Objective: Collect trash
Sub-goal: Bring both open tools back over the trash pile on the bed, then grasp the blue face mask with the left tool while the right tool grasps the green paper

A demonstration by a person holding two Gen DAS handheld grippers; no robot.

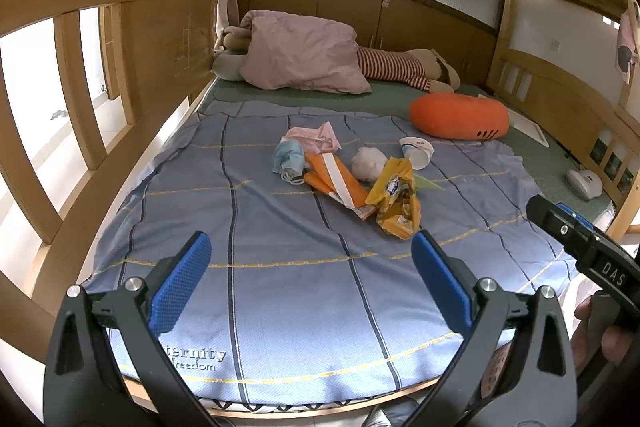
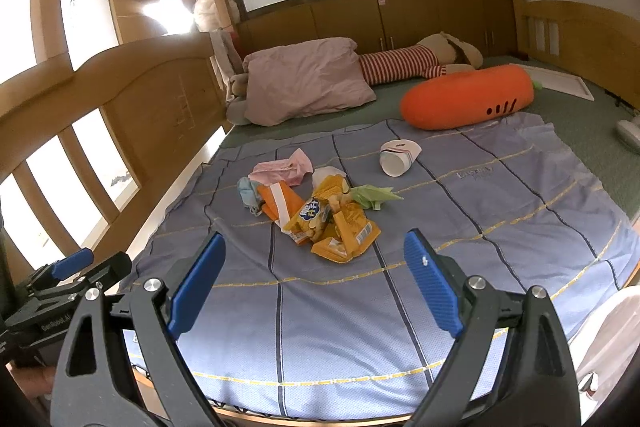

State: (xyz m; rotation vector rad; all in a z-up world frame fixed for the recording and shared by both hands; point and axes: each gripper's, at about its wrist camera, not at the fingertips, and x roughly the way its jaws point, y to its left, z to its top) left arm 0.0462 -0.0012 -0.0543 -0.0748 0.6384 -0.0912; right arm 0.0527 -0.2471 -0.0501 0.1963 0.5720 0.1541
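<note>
Both grippers empty, jaws spread wide: left gripper and right gripper hover over the near edge of the blue plaid sheet, nothing between the pads. Each is angled down toward the bed, side by side, the right one's body showing at the edge of the left view (a bit of hand behind it).

Trash sits in a loose cluster mid-sheet, well ahead of both: yellow snack bag nearest, orange wrapper touching it, blue face mask and pink wrapper further left, a white tissue ball, a green scrap. Paper cup lies on its side, apart from the pile toward the carrot plush.

Judgement: jaws look pre-opened for a first pick, both grippers staged short of the pile; nothing collected yet. No bin visible in either view. Pillow and striped plush at the far end look like bedding, not trash.
</note>
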